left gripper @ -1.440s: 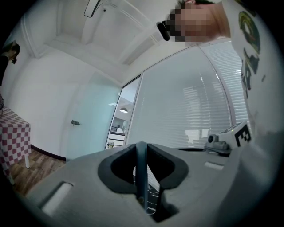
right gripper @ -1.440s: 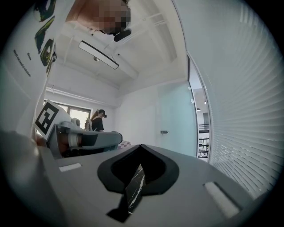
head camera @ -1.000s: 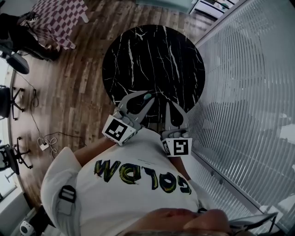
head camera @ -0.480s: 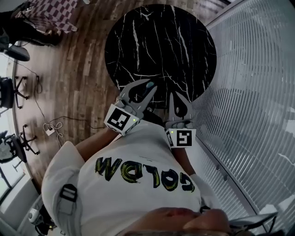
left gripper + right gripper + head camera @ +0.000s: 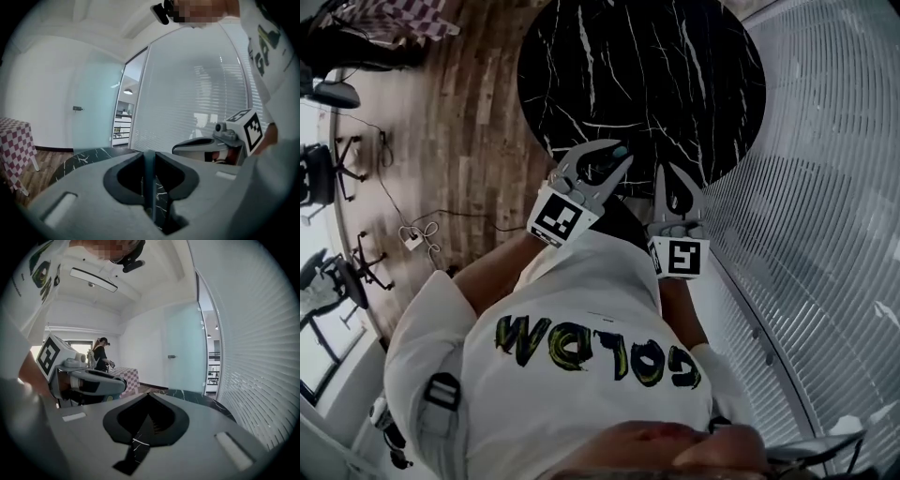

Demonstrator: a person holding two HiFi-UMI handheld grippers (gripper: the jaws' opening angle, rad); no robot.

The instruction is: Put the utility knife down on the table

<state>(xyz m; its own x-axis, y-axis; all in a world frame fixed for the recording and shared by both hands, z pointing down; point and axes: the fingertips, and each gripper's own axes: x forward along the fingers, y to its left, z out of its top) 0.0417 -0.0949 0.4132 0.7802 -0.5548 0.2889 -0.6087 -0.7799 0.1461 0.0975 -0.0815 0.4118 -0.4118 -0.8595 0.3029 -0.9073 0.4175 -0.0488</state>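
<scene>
My left gripper (image 5: 614, 157) hangs over the near edge of the round black marble table (image 5: 637, 66). It is shut on the utility knife (image 5: 620, 151), whose teal end shows at the fingertips. In the left gripper view the knife (image 5: 149, 180) is a thin grey-teal strip standing edge-on between the jaws, and the right gripper (image 5: 206, 145) shows beside them. My right gripper (image 5: 662, 174) is just right of the left one, also at the table's near edge; its jaws meet at the tip with nothing in them. The right gripper view shows the left gripper (image 5: 93, 383).
A wall of white blinds (image 5: 825, 187) runs along the right of the table. Wooden floor (image 5: 478, 112) lies to the left, with office chairs (image 5: 323, 169), a cable and plug (image 5: 412, 234), and a table with a checked cloth (image 5: 394, 9). A person (image 5: 101, 357) stands far back.
Both grippers have sunk together toward the table's near edge, the knife still in the left one. The table looks nearer and larger in the head view.
</scene>
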